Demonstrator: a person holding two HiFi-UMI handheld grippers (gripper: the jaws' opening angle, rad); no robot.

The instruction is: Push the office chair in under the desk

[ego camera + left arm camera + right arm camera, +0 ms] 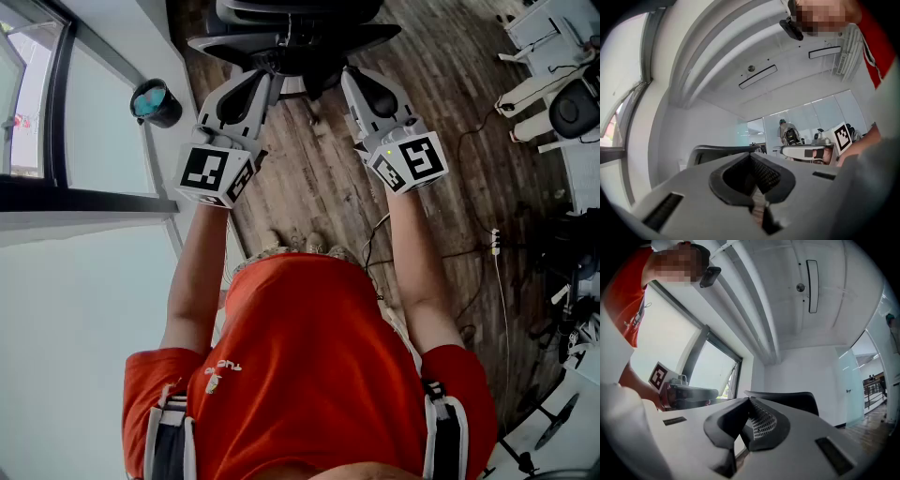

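Observation:
A black office chair (291, 37) stands at the top of the head view on the wood floor. Both grippers are held out side by side toward it. My left gripper (270, 77) and my right gripper (349, 75) each have their jaws shut, with nothing between them, and their tips reach the chair's near edge. Whether they touch it I cannot tell. In the left gripper view the shut left gripper (751, 157) points at the chair's dark back (724, 151). The right gripper view shows the right gripper (749, 401) shut in front of the chair back (787, 399). No desk shows beyond the chair.
A window frame and glass wall (56, 187) run along the left. A black round container (155, 101) sits by that wall. White furniture (553, 37) and another chair (577, 108) stand at the top right. Cables (497, 248) trail over the floor on the right.

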